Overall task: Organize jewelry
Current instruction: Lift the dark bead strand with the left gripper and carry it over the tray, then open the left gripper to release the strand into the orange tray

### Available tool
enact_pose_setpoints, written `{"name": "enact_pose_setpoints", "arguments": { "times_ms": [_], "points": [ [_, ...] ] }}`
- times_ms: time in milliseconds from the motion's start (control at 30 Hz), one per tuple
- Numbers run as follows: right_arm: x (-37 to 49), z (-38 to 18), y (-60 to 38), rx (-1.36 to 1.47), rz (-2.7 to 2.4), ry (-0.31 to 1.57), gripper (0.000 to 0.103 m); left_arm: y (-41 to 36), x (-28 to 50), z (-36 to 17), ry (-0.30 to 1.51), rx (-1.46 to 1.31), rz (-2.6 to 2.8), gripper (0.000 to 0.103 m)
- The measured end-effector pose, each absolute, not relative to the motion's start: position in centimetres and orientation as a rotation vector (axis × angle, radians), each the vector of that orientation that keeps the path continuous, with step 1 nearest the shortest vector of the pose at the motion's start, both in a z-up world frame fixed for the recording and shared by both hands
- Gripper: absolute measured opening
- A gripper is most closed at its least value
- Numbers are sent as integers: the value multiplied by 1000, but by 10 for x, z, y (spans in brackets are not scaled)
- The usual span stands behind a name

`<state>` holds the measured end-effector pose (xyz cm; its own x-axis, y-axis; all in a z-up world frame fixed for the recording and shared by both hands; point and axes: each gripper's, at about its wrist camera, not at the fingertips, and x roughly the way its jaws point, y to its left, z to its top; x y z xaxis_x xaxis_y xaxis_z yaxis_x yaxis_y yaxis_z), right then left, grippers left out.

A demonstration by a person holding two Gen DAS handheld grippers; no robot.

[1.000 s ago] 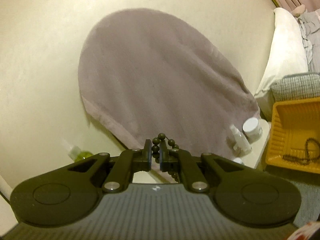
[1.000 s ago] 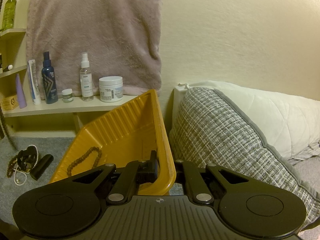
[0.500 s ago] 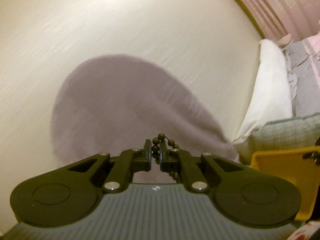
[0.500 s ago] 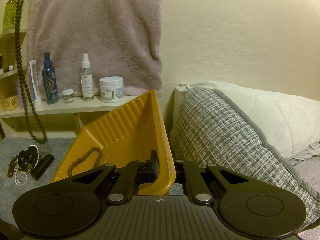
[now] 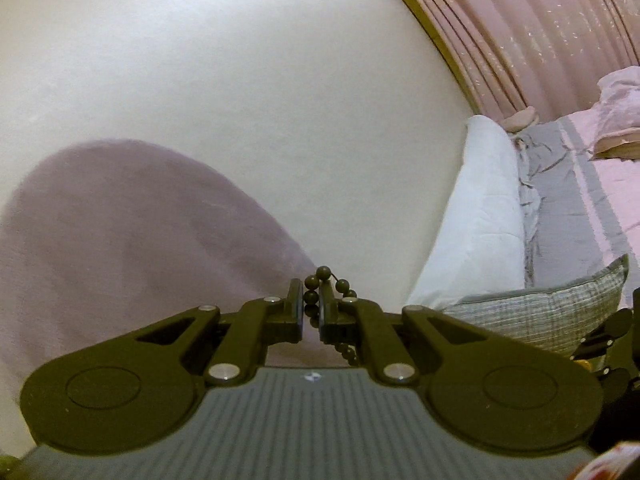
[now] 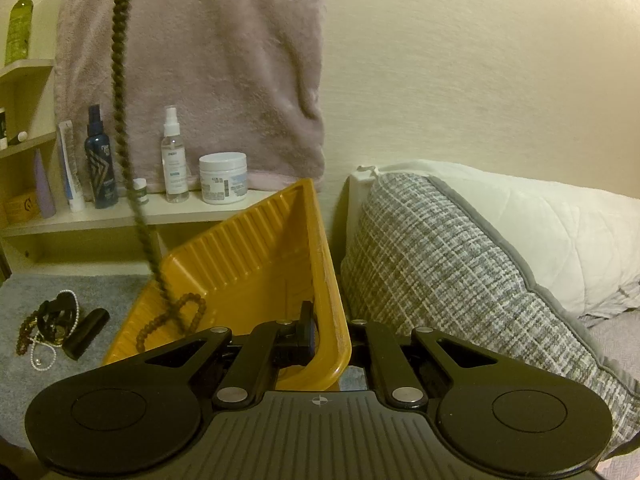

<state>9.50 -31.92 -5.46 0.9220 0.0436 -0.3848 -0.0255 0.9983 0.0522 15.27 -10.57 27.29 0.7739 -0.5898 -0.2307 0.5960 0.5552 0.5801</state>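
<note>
My left gripper [image 5: 310, 306] is shut on a dark bead necklace [image 5: 323, 276] and holds it high, facing the wall. In the right wrist view the same bead necklace [image 6: 120, 92] hangs in a long strand, its lower end over the yellow tray [image 6: 260, 256]. My right gripper [image 6: 330, 332] is shut on the tray's right rim and holds the tray tilted up. A brown bead bracelet [image 6: 176, 316] lies inside the tray. A pile of pearls and other jewelry [image 6: 48, 328] lies on the grey carpet to the left, beside a black tube [image 6: 86, 332].
A shelf [image 6: 120, 216] holds bottles and a white jar [image 6: 223, 178] under a hanging pink towel [image 6: 208, 64]. A checked cushion [image 6: 460, 264] and white pillow [image 6: 540, 224] lie right of the tray. A bed and pink curtain [image 5: 540, 32] show in the left wrist view.
My left gripper has lifted and swung right with the necklace, so the strand now hangs down to the tray. The right gripper and tray have stayed put.
</note>
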Motion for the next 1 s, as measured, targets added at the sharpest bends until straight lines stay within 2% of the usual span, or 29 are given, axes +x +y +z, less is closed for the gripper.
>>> {"name": "enact_pose_setpoints", "arguments": {
  "times_ms": [767,1000],
  "points": [
    [95,-58,-322,60,32,405,5,-160,185,110,411,743,-856,6],
    [94,-58,-322,62,33,407,5,-161,188,93,464,730,-867,6]
  ]
}}
